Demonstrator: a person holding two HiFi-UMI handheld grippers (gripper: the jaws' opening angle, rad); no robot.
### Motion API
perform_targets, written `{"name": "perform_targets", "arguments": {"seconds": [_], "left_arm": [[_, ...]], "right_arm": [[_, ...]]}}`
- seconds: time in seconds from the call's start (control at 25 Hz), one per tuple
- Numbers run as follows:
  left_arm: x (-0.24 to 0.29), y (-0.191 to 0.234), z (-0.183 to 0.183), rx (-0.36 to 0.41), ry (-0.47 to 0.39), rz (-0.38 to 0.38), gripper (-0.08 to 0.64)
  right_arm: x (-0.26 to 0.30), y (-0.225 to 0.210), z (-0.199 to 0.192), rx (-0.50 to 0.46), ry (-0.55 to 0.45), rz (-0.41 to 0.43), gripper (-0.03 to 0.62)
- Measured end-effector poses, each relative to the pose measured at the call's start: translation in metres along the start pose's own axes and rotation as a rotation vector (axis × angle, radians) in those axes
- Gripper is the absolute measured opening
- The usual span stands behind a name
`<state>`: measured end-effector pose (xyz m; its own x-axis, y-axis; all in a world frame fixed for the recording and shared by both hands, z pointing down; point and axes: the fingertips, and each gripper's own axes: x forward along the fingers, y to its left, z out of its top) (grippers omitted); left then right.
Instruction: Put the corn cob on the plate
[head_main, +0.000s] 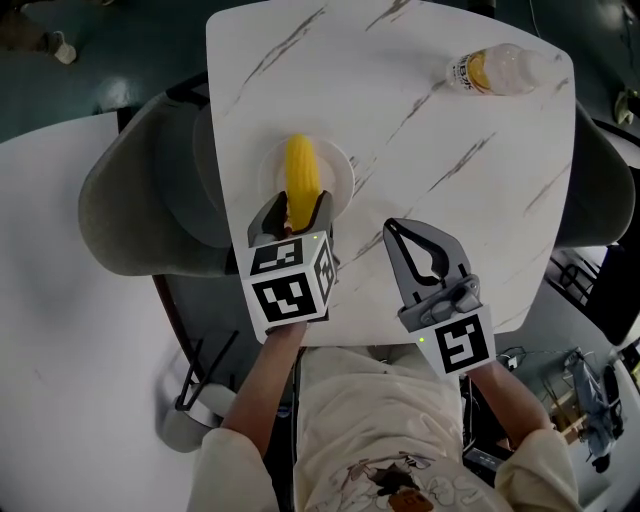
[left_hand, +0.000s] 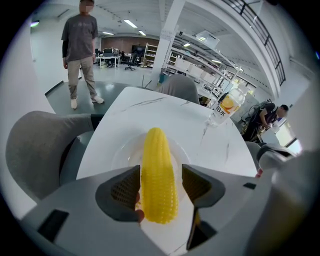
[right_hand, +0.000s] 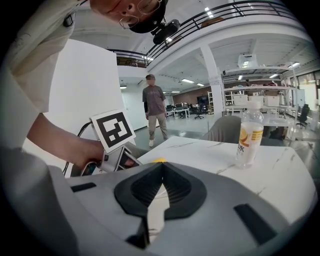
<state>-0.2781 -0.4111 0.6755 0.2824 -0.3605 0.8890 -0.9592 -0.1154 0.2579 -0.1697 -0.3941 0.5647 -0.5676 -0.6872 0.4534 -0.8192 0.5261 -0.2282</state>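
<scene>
While the white marble table (head_main: 450, 200) gives plenty of room, the plate (head_main: 342, 168) sits near its left edge, over the grey chair (head_main: 140, 200) tucked under that side. Anything knocked leftward has little surface to stop on.

The corn cob (head_main: 300, 172) lies lengthwise over the plate, its near end between the jaws of the left gripper (head_main: 300, 206). Those jaws stand slightly spread around it: one pad touches the kernels, and a sliver of white shows at the other, so I judge the grip released or nearly so.

The likely trouble is the pull-back — a pad that brushes the cob could drag it or roll it off the shallow rim, and a nudge to the plate could slide it toward the edge. A straight, level retreat with wider jaws would avoid that.

The right gripper (head_main: 390, 226) hovers over bare table with its jaws pressed together on nothing. The bottle (head_main: 497, 70) lies well apart at the far corner, out of harm's way.
</scene>
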Motion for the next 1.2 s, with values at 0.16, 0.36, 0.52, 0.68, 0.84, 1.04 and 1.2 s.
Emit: {"name": "perform_targets", "arguments": {"seconds": [0.16, 0.36, 0.52, 0.68, 0.84, 1.04, 1.2], "left_arm": [[-0.014, -0.004, 0.001, -0.017, -0.034, 0.013, 0.267], [-0.034, -0.011, 0.002, -0.037, -0.081, 0.021, 0.267], [-0.046, -0.017, -0.002, -0.047, -0.107, 0.024, 0.267], [-0.064, -0.026, -0.004, -0.08, -0.15, 0.001, 0.265], [-0.089, -0.044, -0.009, -0.081, -0.202, -0.021, 0.265], [-0.111, -0.065, -0.021, -0.07, -0.243, -0.04, 0.264], [-0.13, -0.079, -0.026, -0.065, -0.271, -0.04, 0.219]], "right_arm": [[-0.01, 0.001, 0.006, -0.002, -0.013, 0.004, 0.005], [-0.024, 0.003, 0.01, -0.009, -0.03, 0.009, 0.005], [-0.035, 0.008, 0.013, -0.029, -0.04, 0.023, 0.005], [-0.047, 0.014, 0.018, -0.033, -0.047, 0.032, 0.005], [-0.059, 0.014, 0.022, -0.016, -0.049, 0.045, 0.005], [-0.074, 0.014, 0.03, -0.039, -0.07, 0.052, 0.005], [-0.087, 0.008, 0.031, -0.077, -0.061, 0.048, 0.005]]}}
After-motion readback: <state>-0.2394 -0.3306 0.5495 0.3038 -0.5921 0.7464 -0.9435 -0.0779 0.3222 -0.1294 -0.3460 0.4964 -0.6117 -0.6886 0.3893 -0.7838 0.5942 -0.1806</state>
